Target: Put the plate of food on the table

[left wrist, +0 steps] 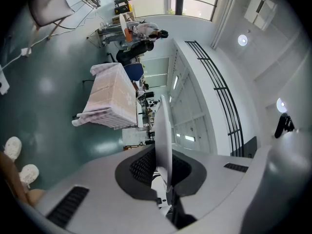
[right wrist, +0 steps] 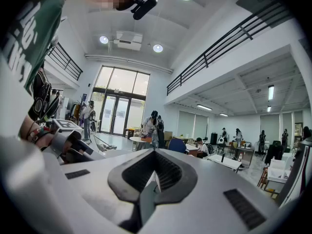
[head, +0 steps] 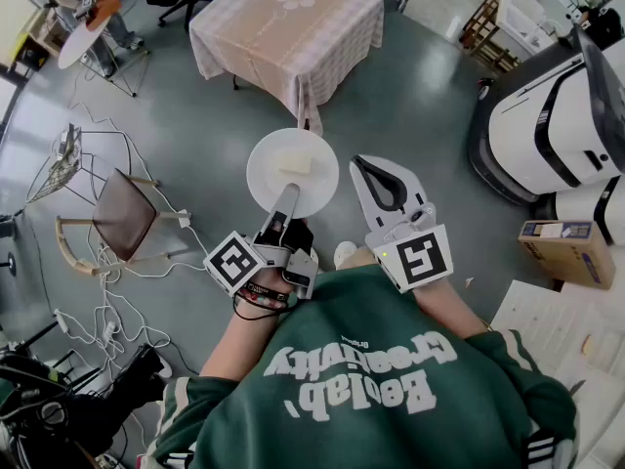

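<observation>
Plate [head: 271, 179] with food [head: 295, 162] pinched at near rim by left gripper [head: 285, 203], level above floor [head: 195, 115], well short of table [head: 283, 18]; right gripper [head: 367, 169] closed on nothing; likely risk: single-edge hold sagging, plate tilting, food sliding off before reaching the table

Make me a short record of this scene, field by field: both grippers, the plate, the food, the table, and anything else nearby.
left gripper: shut on the near rim of the plate
right gripper: shut, nothing between its jaws, beside the plate
plate: white, round, held over the floor, not yet on the table
food: pale block lying on the plate
table: ahead of the person, covered with a checked cloth
nearby: chair at the left, cardboard box at the right
</observation>
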